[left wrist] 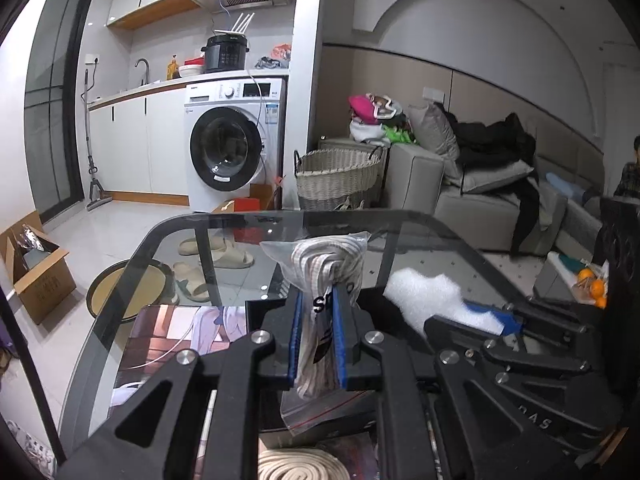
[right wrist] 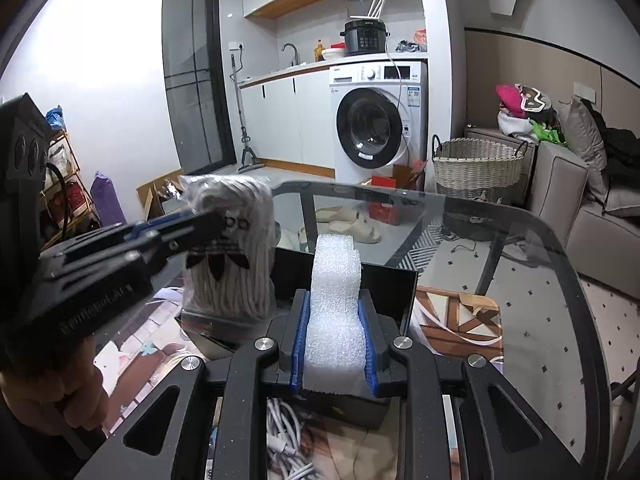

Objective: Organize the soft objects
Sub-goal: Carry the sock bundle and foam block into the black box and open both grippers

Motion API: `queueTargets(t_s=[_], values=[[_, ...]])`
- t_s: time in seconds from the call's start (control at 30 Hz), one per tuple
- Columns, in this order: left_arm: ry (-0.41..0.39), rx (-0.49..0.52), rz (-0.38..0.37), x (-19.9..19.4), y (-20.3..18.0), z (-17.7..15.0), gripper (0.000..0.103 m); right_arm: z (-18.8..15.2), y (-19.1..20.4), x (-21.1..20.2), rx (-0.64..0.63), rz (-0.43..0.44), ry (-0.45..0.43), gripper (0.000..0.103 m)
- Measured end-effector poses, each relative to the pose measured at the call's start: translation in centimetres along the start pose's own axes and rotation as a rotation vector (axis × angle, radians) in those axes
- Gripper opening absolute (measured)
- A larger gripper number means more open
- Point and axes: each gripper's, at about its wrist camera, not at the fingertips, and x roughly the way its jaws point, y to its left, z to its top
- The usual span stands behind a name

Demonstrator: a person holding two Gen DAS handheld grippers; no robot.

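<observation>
Left claw point(left wrist: 318, 322) clamps the bagged laces point(left wrist: 326, 264); right claw point(right wrist: 334, 332) clamps white foam point(right wrist: 334, 280).

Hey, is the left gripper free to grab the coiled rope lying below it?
Probably not: the left gripper has its jaws shut on the bagged laces, so it would need to release them before taking the coiled rope.

The black box point(right wrist: 392, 280) is half hidden behind the foam strip point(right wrist: 336, 280); the coiled rope point(left wrist: 296, 466) is cut off by the bottom edge
</observation>
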Motion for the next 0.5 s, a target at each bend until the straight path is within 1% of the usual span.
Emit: queueTargets(t_s=[0.3, 0.4, 0.5], values=[[0.074, 0.014, 0.008, 2.1, 0.4, -0.6, 0.012, 0.1, -0.3, 2.1, -0.012, -0.012, 0.03, 0.023], [0.098, 0.01, 0.004, 2.8, 0.3, -0.7, 0.012, 0.0, -0.7, 3.1, 0.001, -0.011, 0.044, 0.023], [0.117, 0.033, 0.006, 3.3, -0.1, -1.1, 0.012, 0.1, -0.8, 4.0, 0.002, -0.03, 0.049, 0.023]])
